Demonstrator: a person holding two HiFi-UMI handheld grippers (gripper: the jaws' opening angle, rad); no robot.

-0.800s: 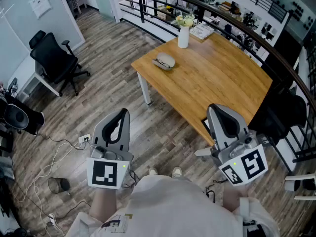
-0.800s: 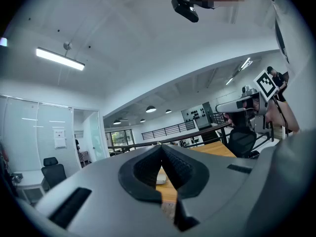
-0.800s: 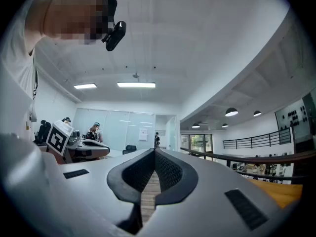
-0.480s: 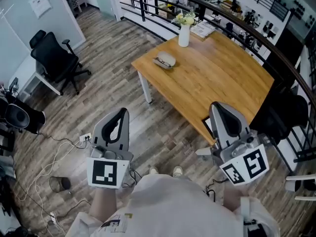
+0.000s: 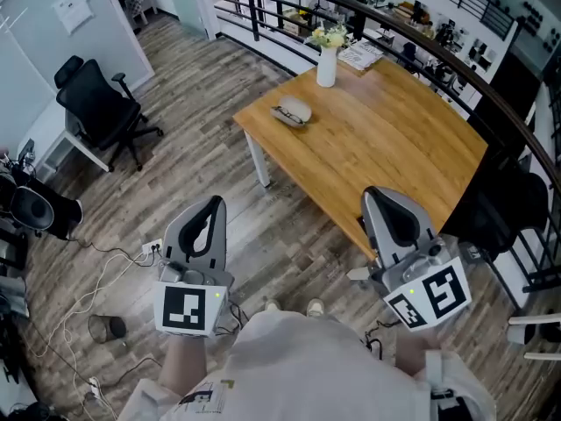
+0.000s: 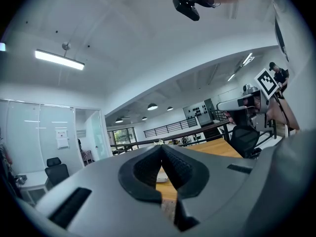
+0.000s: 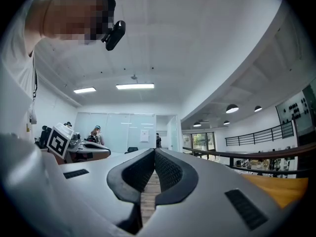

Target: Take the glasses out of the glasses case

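A grey glasses case [image 5: 292, 110] lies near the far left corner of the wooden table [image 5: 386, 147]; whether it is open I cannot tell. A sliver of the glasses case [image 6: 160, 179] shows between the jaws in the left gripper view. My left gripper [image 5: 210, 207] hangs over the floor, well short of the table, jaws shut on nothing. My right gripper [image 5: 382, 202] is held level at the table's near edge, also shut and empty. Both are far from the case.
A white vase with flowers [image 5: 326, 60] stands at the table's far corner, papers [image 5: 361, 54] beside it. A black office chair [image 5: 98, 103] is at the left and another chair [image 5: 491, 213] at the right of the table. Cables [image 5: 96, 279] and a power strip [image 5: 149, 248] lie on the floor. A railing [image 5: 421, 33] runs behind the table.
My right gripper has shifted slightly left and nearer. The view has drifted a little; the left gripper stays as it was.
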